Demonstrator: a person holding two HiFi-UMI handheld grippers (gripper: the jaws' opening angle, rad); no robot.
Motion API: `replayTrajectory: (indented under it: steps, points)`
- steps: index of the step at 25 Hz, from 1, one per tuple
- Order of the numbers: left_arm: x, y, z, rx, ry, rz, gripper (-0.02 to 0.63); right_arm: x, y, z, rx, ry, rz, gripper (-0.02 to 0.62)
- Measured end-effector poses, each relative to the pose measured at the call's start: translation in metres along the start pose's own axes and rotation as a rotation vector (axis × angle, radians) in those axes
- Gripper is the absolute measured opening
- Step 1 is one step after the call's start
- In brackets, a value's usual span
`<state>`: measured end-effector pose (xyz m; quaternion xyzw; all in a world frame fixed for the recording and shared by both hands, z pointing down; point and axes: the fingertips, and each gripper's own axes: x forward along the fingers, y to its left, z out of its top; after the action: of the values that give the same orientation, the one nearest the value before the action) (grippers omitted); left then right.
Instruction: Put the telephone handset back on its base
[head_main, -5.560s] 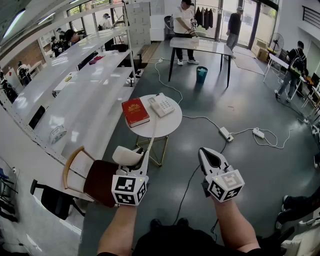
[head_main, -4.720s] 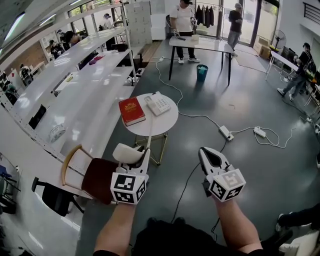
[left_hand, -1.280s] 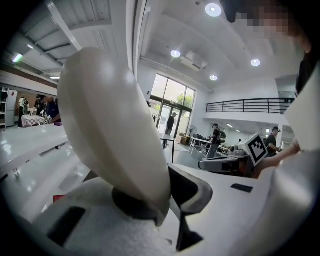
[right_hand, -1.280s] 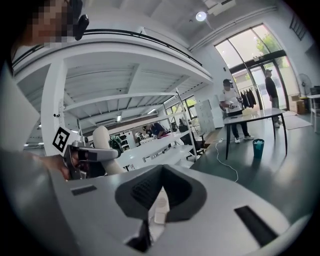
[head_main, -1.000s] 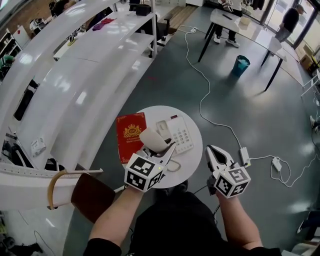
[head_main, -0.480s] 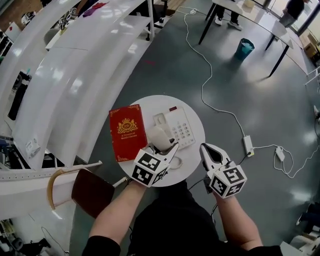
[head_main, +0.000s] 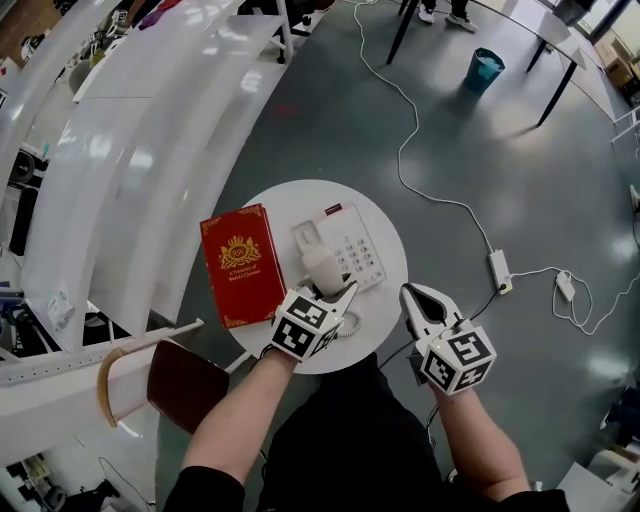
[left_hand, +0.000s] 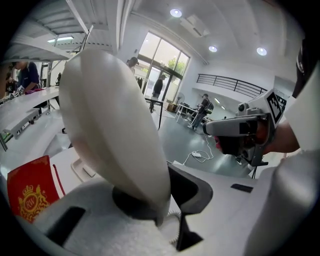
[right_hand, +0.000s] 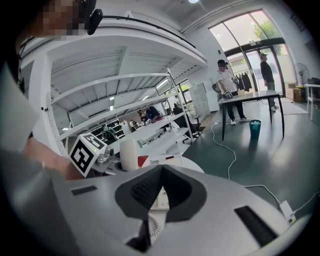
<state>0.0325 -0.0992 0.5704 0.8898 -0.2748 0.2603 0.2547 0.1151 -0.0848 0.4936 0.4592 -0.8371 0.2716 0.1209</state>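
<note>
Left fingers (left_hand: 240, 215) tight on white handset (head_main: 322, 268); right fingers (right_hand: 225, 200) together; book (head_main: 240, 265) title illegible.

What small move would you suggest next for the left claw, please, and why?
Probably ease the left claw forward and down: it grips the handset over the near edge of the telephone base, whose cradle lies empty.

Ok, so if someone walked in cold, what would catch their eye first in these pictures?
Probably the white handset clamped in the left gripper, held over the telephone base on the small round table. Next comes the bright red book lying to the left of the base. Then the right gripper, shut and empty, by the table's near right edge.
</note>
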Motion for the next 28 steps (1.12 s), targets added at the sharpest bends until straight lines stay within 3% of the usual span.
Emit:
replayTrajectory:
  steps: [10, 20, 23, 28]
  points:
    - [0.027, 0.007, -0.016, 0.031, 0.051, -0.008, 0.075, 0.006, -0.010, -0.014, 0.020, 0.040, -0.005, 0.005]
    - [0.031, 0.025, -0.014, -0.092, -0.016, 0.028, 0.084, 0.013, -0.012, -0.021, 0.022, 0.070, 0.011, 0.006]
    - [0.031, 0.034, -0.020, -0.134, 0.003, 0.049, 0.095, 0.015, -0.011, -0.021, 0.021, 0.075, 0.016, 0.005]
    - [0.037, 0.042, -0.030, -0.120, 0.074, 0.073, 0.116, 0.017, -0.010, -0.019, 0.022, 0.079, 0.026, 0.005]
